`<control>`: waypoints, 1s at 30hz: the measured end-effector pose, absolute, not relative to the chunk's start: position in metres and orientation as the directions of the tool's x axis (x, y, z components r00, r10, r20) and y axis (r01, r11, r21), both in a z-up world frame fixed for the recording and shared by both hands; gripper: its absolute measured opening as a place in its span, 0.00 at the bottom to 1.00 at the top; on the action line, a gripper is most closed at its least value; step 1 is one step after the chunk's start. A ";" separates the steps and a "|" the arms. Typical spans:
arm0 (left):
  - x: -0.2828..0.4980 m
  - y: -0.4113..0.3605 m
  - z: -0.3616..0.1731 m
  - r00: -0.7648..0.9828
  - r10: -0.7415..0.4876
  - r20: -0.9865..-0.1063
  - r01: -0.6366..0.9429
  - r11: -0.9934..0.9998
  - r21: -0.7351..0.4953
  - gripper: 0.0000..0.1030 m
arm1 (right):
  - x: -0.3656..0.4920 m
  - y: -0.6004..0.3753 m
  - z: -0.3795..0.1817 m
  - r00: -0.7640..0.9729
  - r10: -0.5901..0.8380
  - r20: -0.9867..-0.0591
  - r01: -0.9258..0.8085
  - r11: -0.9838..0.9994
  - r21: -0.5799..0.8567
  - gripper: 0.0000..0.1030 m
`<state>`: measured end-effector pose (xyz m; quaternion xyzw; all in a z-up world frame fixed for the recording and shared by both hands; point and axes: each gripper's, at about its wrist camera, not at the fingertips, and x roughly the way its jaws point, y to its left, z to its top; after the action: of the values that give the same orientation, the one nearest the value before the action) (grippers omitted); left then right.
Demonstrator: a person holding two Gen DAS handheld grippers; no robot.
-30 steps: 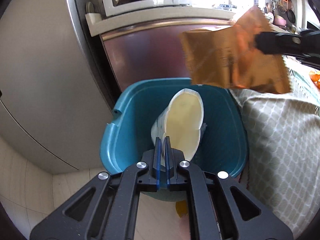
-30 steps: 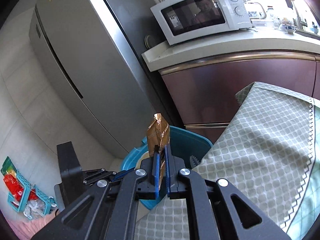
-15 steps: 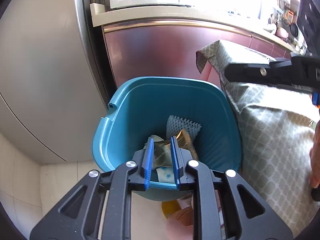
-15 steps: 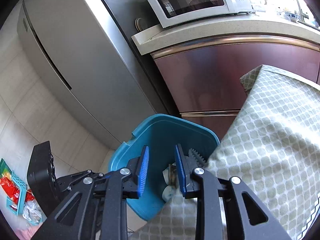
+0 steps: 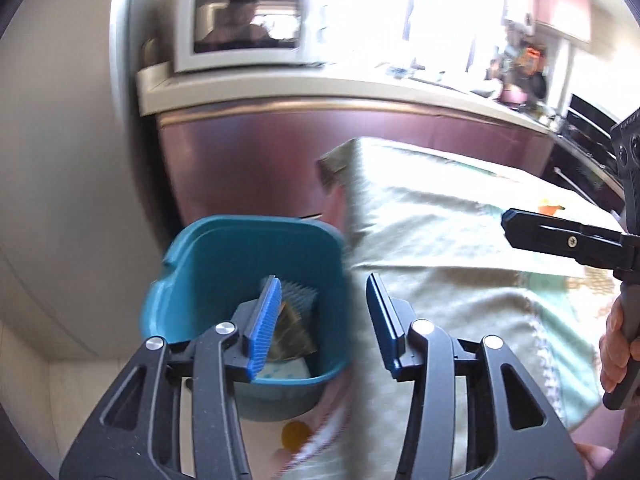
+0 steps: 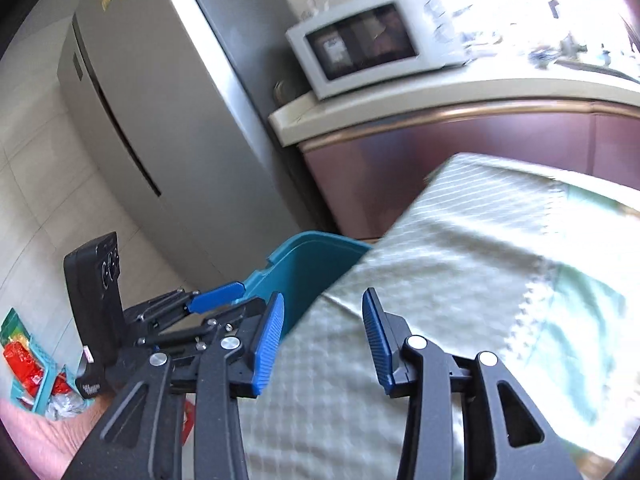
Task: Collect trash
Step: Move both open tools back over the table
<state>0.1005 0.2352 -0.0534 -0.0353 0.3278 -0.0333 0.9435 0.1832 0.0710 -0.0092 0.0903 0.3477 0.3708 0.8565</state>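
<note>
A teal plastic bin (image 5: 188,276) stands on the floor against the table's left edge, also seen in the right wrist view as the teal bin (image 6: 316,256). Inside it lie a gold wrapper (image 5: 294,328) and a pale cup-like piece (image 5: 286,372). My left gripper (image 5: 320,300) hovers over the bin's right rim; its jaws are opening with nothing between them. My right gripper (image 6: 322,320) is above the tablecloth's left edge, jaws opening and empty. The right gripper's finger (image 5: 560,236) shows at the right of the left wrist view.
The table carries a green-patterned tablecloth (image 6: 500,264). Behind the bin are a maroon cabinet (image 5: 256,152), a counter with a white microwave (image 6: 372,40) and a steel fridge (image 6: 168,112). An orange scrap (image 5: 550,208) lies far on the cloth. A teal crate (image 6: 28,372) sits on the floor.
Both grippers let go of their trash, the pale cup and the gold wrapper, which now lie in the bin. Both jaws have spread and both hands have pulled back rightward toward the table.
</note>
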 end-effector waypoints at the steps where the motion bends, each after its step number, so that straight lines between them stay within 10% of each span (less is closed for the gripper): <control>1: 0.100 0.227 -0.050 0.785 -0.103 -0.611 0.061 0.994 -0.090 0.45 | 0.177 0.057 -0.007 0.504 0.688 -0.522 -0.556 0.721 0.414 0.38; 30: 0.124 -0.039 -0.041 0.601 -0.479 -0.640 0.548 0.830 -0.106 0.48 | 0.063 -0.226 -0.051 0.784 0.260 -0.563 0.026 0.893 0.449 0.52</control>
<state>0.1244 -0.0386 -0.0409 0.0506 0.3420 -0.2875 0.8932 0.0633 -0.2262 -0.0506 0.2224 0.3223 0.0637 0.9179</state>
